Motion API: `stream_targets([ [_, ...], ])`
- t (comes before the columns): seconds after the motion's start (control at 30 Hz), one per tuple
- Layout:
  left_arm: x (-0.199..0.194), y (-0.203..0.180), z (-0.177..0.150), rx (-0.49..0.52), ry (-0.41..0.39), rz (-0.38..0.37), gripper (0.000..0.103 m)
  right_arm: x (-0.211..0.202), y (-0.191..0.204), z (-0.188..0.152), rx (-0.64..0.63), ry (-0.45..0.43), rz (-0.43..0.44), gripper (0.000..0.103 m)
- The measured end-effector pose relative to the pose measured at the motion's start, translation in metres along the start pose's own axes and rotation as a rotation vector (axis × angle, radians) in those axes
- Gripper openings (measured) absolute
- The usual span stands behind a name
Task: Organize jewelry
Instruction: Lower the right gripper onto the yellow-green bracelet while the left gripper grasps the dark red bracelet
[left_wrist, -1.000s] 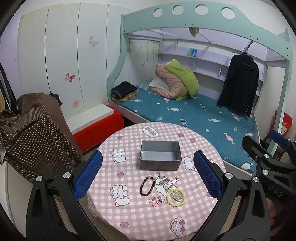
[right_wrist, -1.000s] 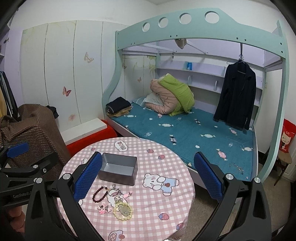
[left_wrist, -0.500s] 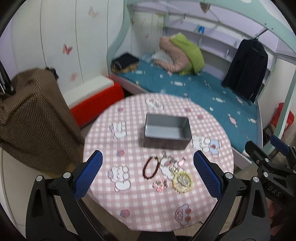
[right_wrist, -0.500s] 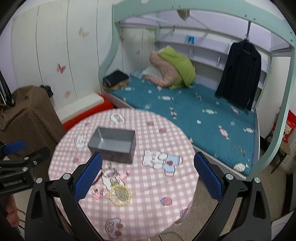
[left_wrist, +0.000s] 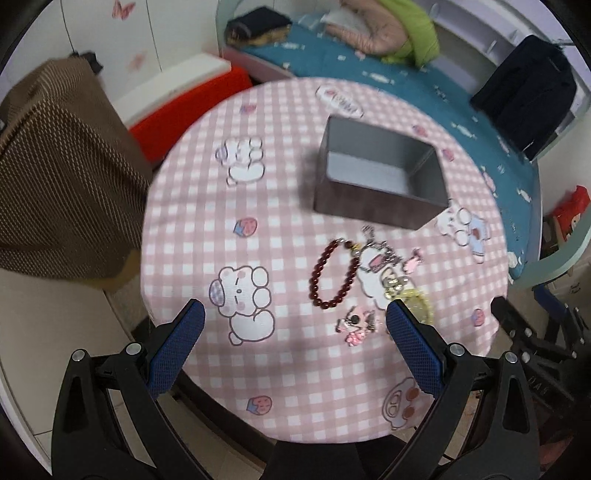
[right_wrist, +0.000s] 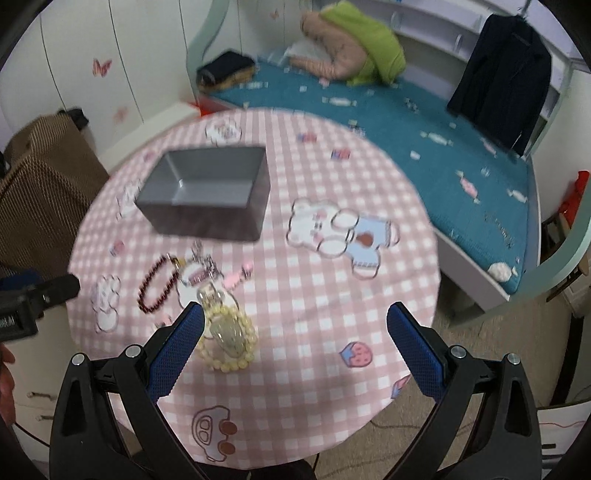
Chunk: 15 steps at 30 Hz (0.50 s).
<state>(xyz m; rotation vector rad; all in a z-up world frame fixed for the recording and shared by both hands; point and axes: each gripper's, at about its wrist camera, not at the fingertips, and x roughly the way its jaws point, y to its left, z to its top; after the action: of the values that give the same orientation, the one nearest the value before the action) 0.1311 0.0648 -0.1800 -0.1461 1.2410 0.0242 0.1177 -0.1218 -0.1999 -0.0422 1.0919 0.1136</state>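
A grey open box (left_wrist: 380, 181) stands empty on a round table with a pink checked cloth (left_wrist: 280, 354); it also shows in the right wrist view (right_wrist: 207, 192). In front of it lie a dark red bead bracelet (left_wrist: 334, 275), a silver chain piece (left_wrist: 380, 254), a pink charm (left_wrist: 356, 323) and a pale yellow bead bracelet (right_wrist: 227, 341). My left gripper (left_wrist: 291, 343) is open above the table's near edge, just short of the jewelry. My right gripper (right_wrist: 295, 347) is open, its left finger beside the yellow bracelet.
A brown dotted cover (left_wrist: 55, 177) drapes something left of the table. A red and white bench (left_wrist: 192, 92) and a bed with teal bedding (right_wrist: 424, 110) stand behind. A dark jacket (right_wrist: 506, 74) hangs at the right.
Both grippers have moved forward and tilted down towards the table, so the box and jewelry now look larger and closer. Both stay open.
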Motion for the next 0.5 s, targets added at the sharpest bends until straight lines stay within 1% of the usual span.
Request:
stream_targets([
  [0.03, 0.005, 0.002, 0.001, -0.001, 0.018, -0.007, 0.098, 0.005, 0.000, -0.001, -0.004, 0.014, 0.003, 0.086],
  [0.07, 0.012, 0.004, 0.003, -0.002, 0.033, -0.018, 0.098, 0.011, 0.001, -0.002, -0.010, 0.031, 0.007, 0.080],
  [0.1, 0.020, 0.005, 0.005, -0.004, 0.045, -0.021, 0.098, 0.017, 0.002, -0.002, -0.017, 0.046, 0.007, 0.077],
  [0.13, 0.027, 0.006, 0.007, -0.003, 0.055, -0.011, 0.098, 0.026, 0.003, -0.003, -0.032, 0.069, 0.004, 0.075],
  [0.2, 0.039, 0.005, 0.011, 0.015, 0.077, 0.009, 0.098, 0.038, 0.005, -0.004, -0.048, 0.104, 0.012, 0.069],
  [0.27, 0.050, 0.003, 0.015, 0.032, 0.090, 0.027, 0.097, 0.048, 0.007, -0.004, -0.060, 0.126, 0.026, 0.065],
  [0.4, 0.071, 0.002, 0.022, 0.054, 0.134, 0.010, 0.097, 0.063, 0.015, -0.005, -0.111, 0.172, 0.024, 0.057],
  [0.5, 0.080, -0.001, 0.025, 0.082, 0.148, 0.027, 0.097, 0.072, 0.019, -0.008, -0.137, 0.198, 0.022, 0.055],
])
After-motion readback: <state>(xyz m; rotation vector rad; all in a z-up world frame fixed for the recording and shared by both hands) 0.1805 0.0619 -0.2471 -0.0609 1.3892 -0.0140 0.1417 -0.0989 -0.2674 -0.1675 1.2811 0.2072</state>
